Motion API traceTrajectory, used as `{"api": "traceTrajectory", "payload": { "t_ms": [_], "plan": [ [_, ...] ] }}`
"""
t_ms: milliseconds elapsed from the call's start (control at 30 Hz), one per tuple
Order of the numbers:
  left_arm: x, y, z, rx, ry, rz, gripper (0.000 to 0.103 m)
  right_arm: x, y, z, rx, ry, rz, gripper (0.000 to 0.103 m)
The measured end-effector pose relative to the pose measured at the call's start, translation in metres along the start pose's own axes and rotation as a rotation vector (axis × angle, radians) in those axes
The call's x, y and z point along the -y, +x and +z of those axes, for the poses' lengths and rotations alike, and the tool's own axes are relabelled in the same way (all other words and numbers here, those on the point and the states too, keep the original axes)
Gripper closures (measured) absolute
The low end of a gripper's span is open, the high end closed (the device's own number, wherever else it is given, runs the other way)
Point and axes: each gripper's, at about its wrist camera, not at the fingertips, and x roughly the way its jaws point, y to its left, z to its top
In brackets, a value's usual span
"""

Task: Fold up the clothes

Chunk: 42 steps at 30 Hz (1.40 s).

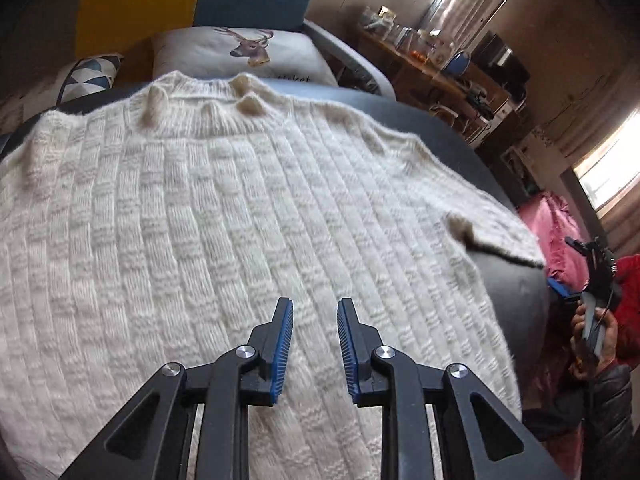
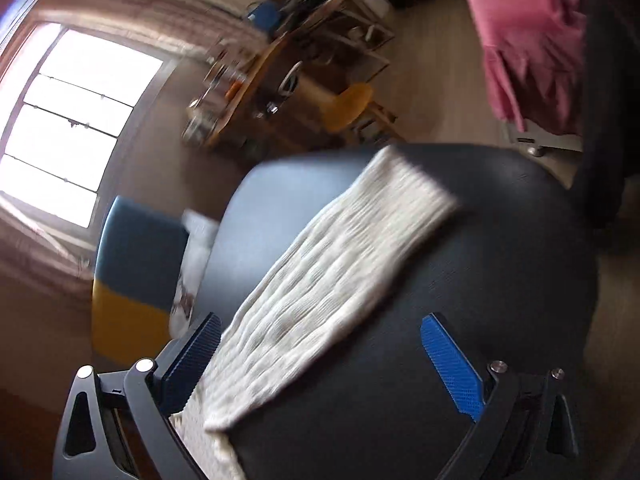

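Left wrist view: the left gripper [image 1: 315, 308] hovers slightly parted and empty over the cream sweater [image 1: 224, 216], spread across the dark cushion [image 1: 452, 140]; the deer pillow [image 1: 240, 54] bears unreadable writing. Right wrist view: the right gripper [image 2: 320, 340], wide apart and empty, straddles the sweater's sleeve [image 2: 320, 280] lying toward the cushion's far edge.

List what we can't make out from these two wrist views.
- Sweater, left wrist view: hem and left side cut off by the frame edge and the left gripper.
- Sleeve, right wrist view: motion-blurred; its near end runs out of frame by the right gripper.
- Desk clutter: too small to identify.
- Deer cushion: lower text hidden by the sweater collar.
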Motion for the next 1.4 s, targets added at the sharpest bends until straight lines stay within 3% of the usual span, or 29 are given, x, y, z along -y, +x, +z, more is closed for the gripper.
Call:
{"api": "traceTrajectory", "payload": {
  "t_ms": [167, 367, 533, 667, 800, 967, 1000, 1067, 1100, 1167, 1200, 1333, 1400],
  "plan": [
    [-0.003, 0.001, -0.011, -0.014, -0.016, 0.035, 0.081, 0.000, 0.015, 0.009, 0.021, -0.037, 0.006, 0.012],
    [-0.006, 0.005, -0.011, -0.019, -0.033, 0.026, 0.081, -0.003, 0.027, 0.018, 0.073, -0.060, -0.009, 0.014],
    [-0.007, 0.005, -0.012, -0.010, -0.028, 0.012, 0.080, -0.001, 0.035, 0.024, 0.117, -0.033, -0.066, 0.048],
    [-0.014, 0.005, -0.013, -0.006, -0.055, -0.029, 0.080, 0.006, 0.036, 0.029, 0.109, 0.007, -0.025, 0.051],
    [-0.019, 0.004, -0.015, 0.001, -0.079, -0.061, 0.080, 0.009, 0.039, 0.035, 0.082, 0.025, 0.018, 0.048],
    [-0.020, 0.004, -0.016, 0.006, -0.082, -0.075, 0.080, -0.003, 0.045, 0.039, 0.054, 0.025, 0.036, 0.024],
    [-0.021, 0.003, -0.016, 0.007, -0.084, -0.079, 0.080, -0.007, 0.047, 0.038, 0.053, 0.013, 0.016, 0.015],
    [-0.022, 0.003, -0.017, 0.009, -0.096, -0.085, 0.080, -0.015, 0.051, 0.036, 0.053, -0.011, -0.028, 0.011],
    [-0.022, 0.003, -0.017, 0.009, -0.098, -0.087, 0.080, -0.019, 0.052, 0.035, 0.053, -0.022, -0.050, 0.017],
    [-0.022, 0.003, -0.017, 0.008, -0.097, -0.089, 0.080, -0.017, 0.058, 0.033, 0.047, -0.018, -0.111, 0.079],
    [-0.022, 0.003, -0.017, 0.007, -0.093, -0.090, 0.080, -0.013, 0.063, 0.031, 0.036, 0.001, -0.123, 0.096],
    [-0.022, 0.002, -0.017, -0.002, -0.092, -0.090, 0.080, -0.017, 0.064, 0.026, 0.059, -0.039, -0.086, 0.096],
    [-0.020, 0.001, -0.011, -0.030, -0.102, -0.085, 0.080, -0.039, 0.061, 0.022, 0.068, -0.158, -0.055, 0.096]
  ]
}}
